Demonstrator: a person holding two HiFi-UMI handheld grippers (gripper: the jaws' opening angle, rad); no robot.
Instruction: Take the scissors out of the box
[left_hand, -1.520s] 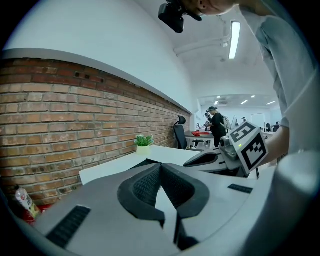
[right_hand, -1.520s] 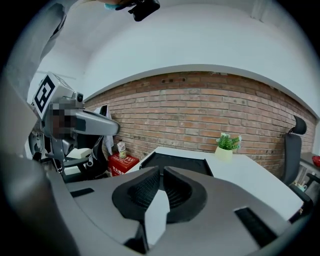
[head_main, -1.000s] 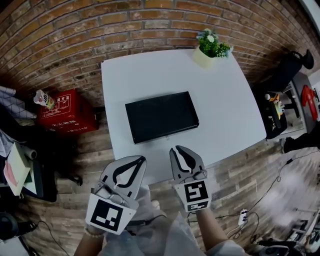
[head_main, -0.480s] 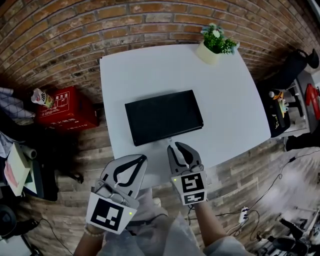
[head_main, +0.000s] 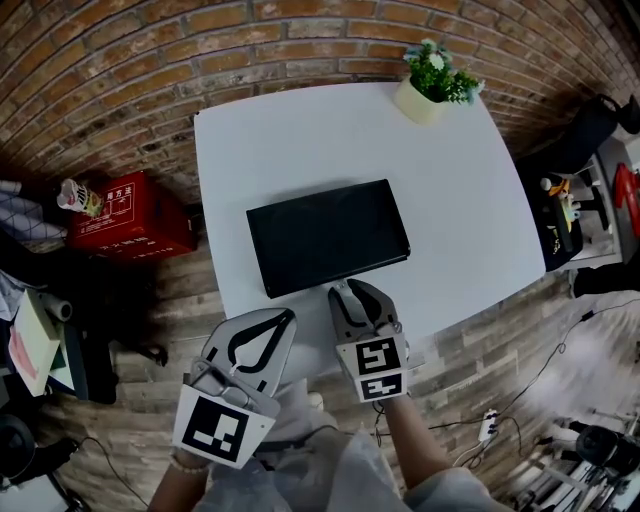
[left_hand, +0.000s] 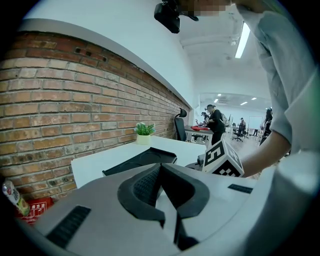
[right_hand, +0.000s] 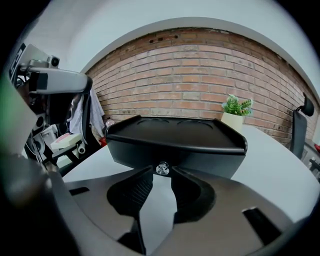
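A flat black box (head_main: 328, 235) lies closed in the middle of the white table (head_main: 450, 200). No scissors are in sight. A small clear knob (right_hand: 161, 168) sticks out of the box's front wall (right_hand: 175, 150). My right gripper (head_main: 345, 289) is at the table's near edge, and its tips reach the box's front. It (right_hand: 162, 172) stands open a little, with the knob right at the gap between the tips and not pressed. My left gripper (head_main: 283, 318) hangs off the table's near edge, shut and empty (left_hand: 160, 166). The box (left_hand: 140, 161) is ahead of it.
A potted plant (head_main: 432, 85) stands at the table's far right corner. A red case (head_main: 130, 220) sits on the floor to the left, by the brick wall (head_main: 300, 40). Dark furniture and clutter (head_main: 565, 200) fill the floor to the right.
My right gripper has moved forward and down, from off the table's edge to the front of the box. The left gripper has hardly shifted.
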